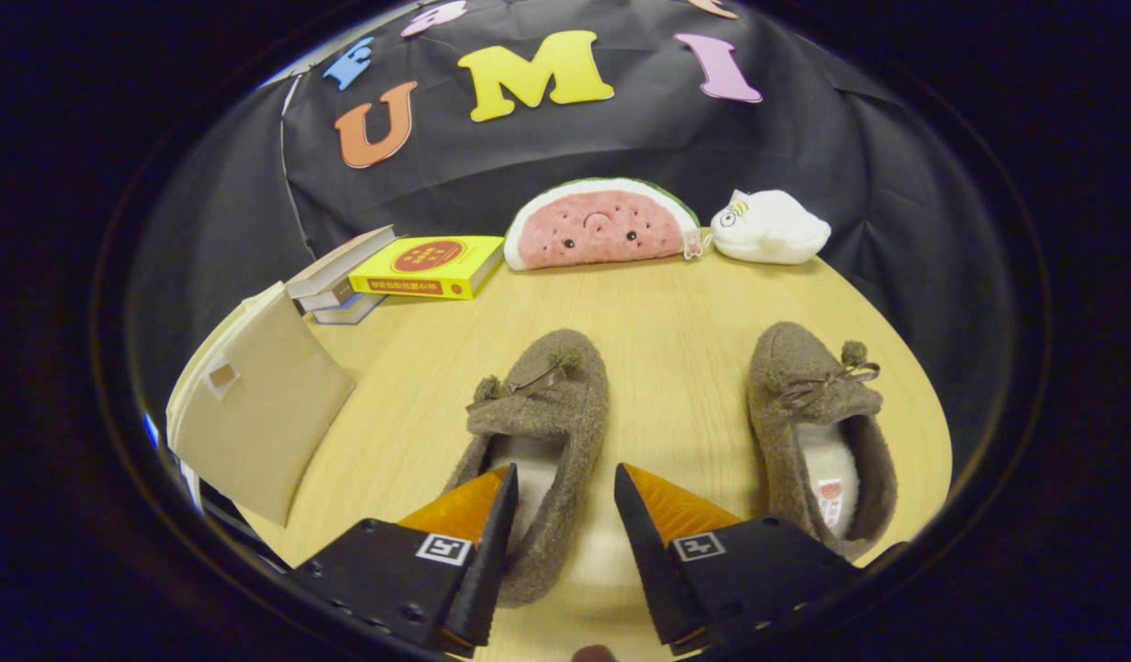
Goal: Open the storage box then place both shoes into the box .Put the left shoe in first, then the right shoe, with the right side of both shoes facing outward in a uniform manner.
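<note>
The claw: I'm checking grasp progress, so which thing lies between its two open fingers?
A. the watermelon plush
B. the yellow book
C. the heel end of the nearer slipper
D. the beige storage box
C: the claw is open, its fingers straddling the heel end of the nearer slipper without both pressing on it.

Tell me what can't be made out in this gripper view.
- Fuzzy brown left slipper: heel end hidden behind the open gripper fingers.
- Fuzzy brown right slipper: insole label too small.
- Beige fabric storage box: lower part cut off; inside hidden.
- Stacked books: partly covered by the yellow book.
</note>
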`<state>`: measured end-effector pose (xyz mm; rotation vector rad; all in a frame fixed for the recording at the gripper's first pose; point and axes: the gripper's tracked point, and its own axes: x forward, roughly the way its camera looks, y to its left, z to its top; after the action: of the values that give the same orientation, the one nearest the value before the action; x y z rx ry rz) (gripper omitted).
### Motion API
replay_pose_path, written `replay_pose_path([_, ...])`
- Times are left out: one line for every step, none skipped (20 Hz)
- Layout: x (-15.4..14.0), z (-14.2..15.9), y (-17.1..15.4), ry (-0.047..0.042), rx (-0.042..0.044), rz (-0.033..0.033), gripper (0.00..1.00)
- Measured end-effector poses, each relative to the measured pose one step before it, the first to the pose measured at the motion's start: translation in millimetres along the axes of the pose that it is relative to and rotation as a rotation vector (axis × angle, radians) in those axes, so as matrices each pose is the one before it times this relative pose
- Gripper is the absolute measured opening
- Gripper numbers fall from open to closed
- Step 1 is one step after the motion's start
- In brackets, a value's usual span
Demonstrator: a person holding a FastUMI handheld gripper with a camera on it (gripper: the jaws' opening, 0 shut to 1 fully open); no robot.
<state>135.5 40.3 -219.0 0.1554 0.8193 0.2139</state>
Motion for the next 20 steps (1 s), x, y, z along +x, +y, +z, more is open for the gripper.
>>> replay_pose_path([2.76, -3.64, 2.58, 0.01899, -0.00386, 0.01352, 0.56])
replay_pose_path([3.07, -4.04, -1.63, 0.01646, -0.00672, -0.00568, 0.45])
replay_pose_path([-1.20, 3.27, -4.41, -0.00867, 0.00175, -0.02007, 0.29])
replay_pose_path([3.25, 2.47, -0.48, -0.00645, 0.01344, 0.00634, 0.16])
replay_pose_path([-2.87, 0.05, 3.57, 0.00699, 0.02000, 0.02918, 0.02])
replay_pose_path([-0.21, -0.23, 3.64, -0.00094, 0.03072, 0.01120, 0.00])
replay_pose_path([-1.42, 0.08, 3.77, -0.00106, 0.03218, 0.01314, 0.00])
replay_pose_path([-1.27, -0.28, 1.32, -0.00528, 0.02580, 0.00814, 0.00])
replay_pose_path([-2.46, -0.09, 1.19, -0.00102, 0.01214, 0.00692, 0.00])
replay_pose_path([-3.07, -0.84, 2.34, -0.00255, 0.01269, 0.00497, 0.00])
replay_pose_path([-2.33, 0.69, 3.55, -0.00255, 0.01117, 0.00828, 0.00])
replay_pose_path([-2.61, 1.20, 2.49, -0.00333, 0.00846, 0.00787, 0.00])
replay_pose_path([-4.42, 1.12, 1.94, -0.00535, 0.00742, 0.00636, 0.00])
replay_pose_path([-4.92, 1.68, 3.18, -0.00827, 0.01420, 0.00868, 0.00])
replay_pose_path([-4.76, 1.50, 3.26, -0.00894, 0.01793, 0.00848, 0.00])
replay_pose_path([-5.59, 1.89, 5.22, -0.00699, 0.02047, 0.01339, 0.00])
replay_pose_path([-6.68, 1.21, 5.91, -0.00429, 0.02720, 0.01711, 0.00])
replay_pose_path([-5.43, 3.21, 7.78, -0.00454, 0.02518, 0.01930, 0.00])
replay_pose_path([-5.04, 3.61, 9.06, -0.00226, 0.01530, 0.01678, 0.00])
replay_pose_path([-3.40, 3.83, 10.46, -0.00667, -0.00168, 0.01145, 0.00])
